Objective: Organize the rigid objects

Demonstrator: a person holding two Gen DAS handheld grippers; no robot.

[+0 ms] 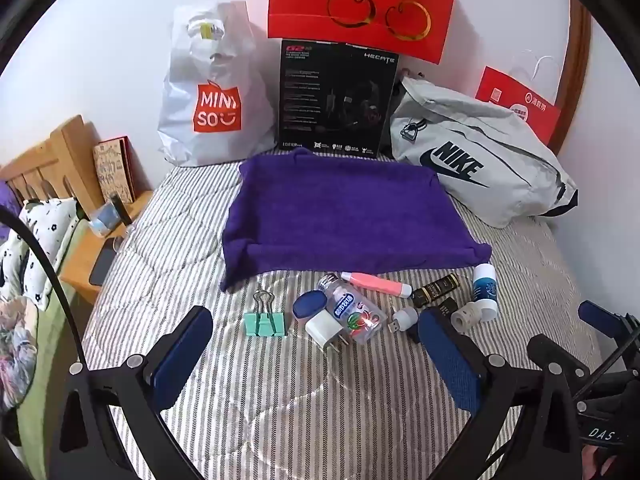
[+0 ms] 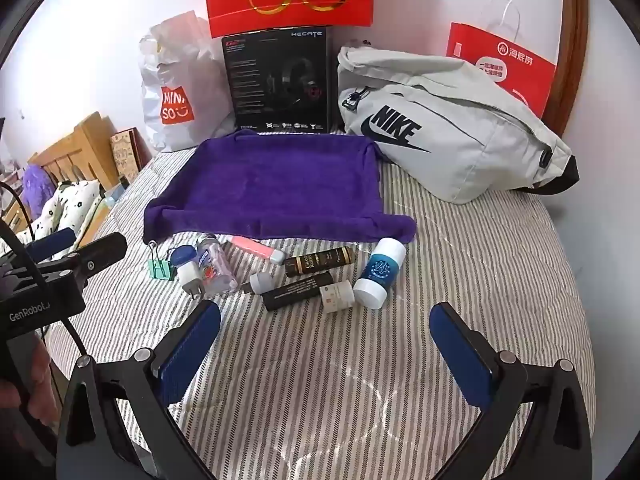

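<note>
A purple towel (image 1: 344, 216) (image 2: 272, 188) lies flat on the striped bedspread. In front of it sits a cluster of small items: a mint binder clip (image 1: 265, 318) (image 2: 161, 268), a clear candy bottle with a blue cap (image 1: 352, 312) (image 2: 214, 264), a white charger plug (image 1: 322, 330) (image 2: 188, 276), a pink tube (image 1: 376, 283) (image 2: 256, 250), two dark tubes (image 2: 320, 260), and a white-and-blue bottle (image 1: 485, 286) (image 2: 380, 272). My left gripper (image 1: 316, 356) is open just short of the clip and plug. My right gripper (image 2: 324, 348) is open, empty, near the dark tubes.
Against the wall stand a white Miniso bag (image 1: 212, 96), a black Hecate box (image 1: 334, 100), a red gift bag (image 1: 360, 4) and a grey Nike bag (image 1: 476, 156). A wooden headboard and nightstand (image 1: 68, 168) are at the left.
</note>
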